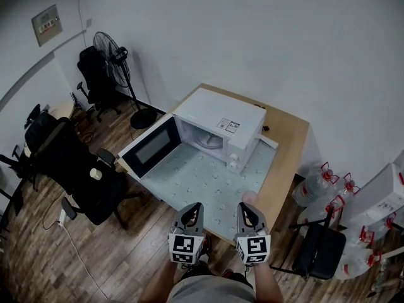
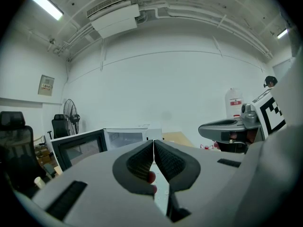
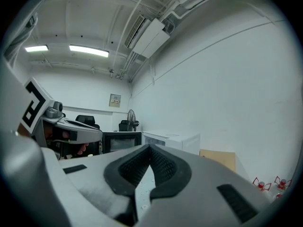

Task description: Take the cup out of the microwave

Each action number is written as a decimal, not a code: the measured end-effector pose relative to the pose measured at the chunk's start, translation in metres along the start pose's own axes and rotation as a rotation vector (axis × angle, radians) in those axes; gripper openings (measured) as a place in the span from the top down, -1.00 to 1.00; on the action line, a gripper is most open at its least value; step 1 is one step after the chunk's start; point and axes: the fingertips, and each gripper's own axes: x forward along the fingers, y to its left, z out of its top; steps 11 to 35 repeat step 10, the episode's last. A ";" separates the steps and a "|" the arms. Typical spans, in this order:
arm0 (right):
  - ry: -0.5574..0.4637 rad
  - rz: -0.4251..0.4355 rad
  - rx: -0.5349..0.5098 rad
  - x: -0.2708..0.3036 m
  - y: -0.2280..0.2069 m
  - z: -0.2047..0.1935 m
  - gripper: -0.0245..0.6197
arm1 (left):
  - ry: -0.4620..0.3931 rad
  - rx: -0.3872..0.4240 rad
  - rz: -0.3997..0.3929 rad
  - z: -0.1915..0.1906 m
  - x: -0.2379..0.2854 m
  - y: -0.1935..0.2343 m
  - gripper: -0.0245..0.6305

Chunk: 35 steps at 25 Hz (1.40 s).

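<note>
The white microwave [image 1: 218, 122] stands on the wooden table [image 1: 287, 144], its door [image 1: 150, 147] swung wide open to the left. Inside I see only the glass turntable [image 1: 208, 141]; no cup shows there. A small pinkish thing [image 1: 250, 198], possibly the cup, sits at the table's near edge just ahead of my right gripper [image 1: 245, 208]. My left gripper [image 1: 194, 207] hangs beside it, left of that thing. Both point toward the microwave with jaws pressed together and nothing between them. The microwave also shows past the left gripper [image 2: 154, 143] and the right gripper [image 3: 150, 148].
A pale dotted mat [image 1: 202, 182] covers the table in front of the microwave. Black office chairs [image 1: 76, 169] and a standing fan [image 1: 113, 55] are on the left. Water bottles [image 1: 328, 188] and a folding chair [image 1: 319, 251] stand on the right.
</note>
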 end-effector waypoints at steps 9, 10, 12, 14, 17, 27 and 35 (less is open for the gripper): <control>0.000 -0.003 -0.016 0.000 0.001 0.000 0.87 | 0.007 -0.005 -0.002 -0.002 0.000 0.000 0.85; -0.002 -0.002 -0.016 0.000 0.001 -0.001 0.87 | 0.006 -0.005 -0.002 -0.001 0.001 0.000 0.85; -0.002 -0.002 -0.016 0.000 0.001 -0.001 0.87 | 0.006 -0.005 -0.002 -0.001 0.001 0.000 0.85; -0.002 -0.002 -0.016 0.000 0.001 -0.001 0.87 | 0.006 -0.005 -0.002 -0.001 0.001 0.000 0.85; -0.002 -0.002 -0.016 0.000 0.001 -0.001 0.87 | 0.006 -0.005 -0.002 -0.001 0.001 0.000 0.85; -0.002 -0.002 -0.016 0.000 0.001 -0.001 0.87 | 0.006 -0.005 -0.002 -0.001 0.001 0.000 0.85; -0.002 -0.002 -0.016 0.000 0.001 -0.001 0.87 | 0.006 -0.005 -0.002 -0.001 0.001 0.000 0.85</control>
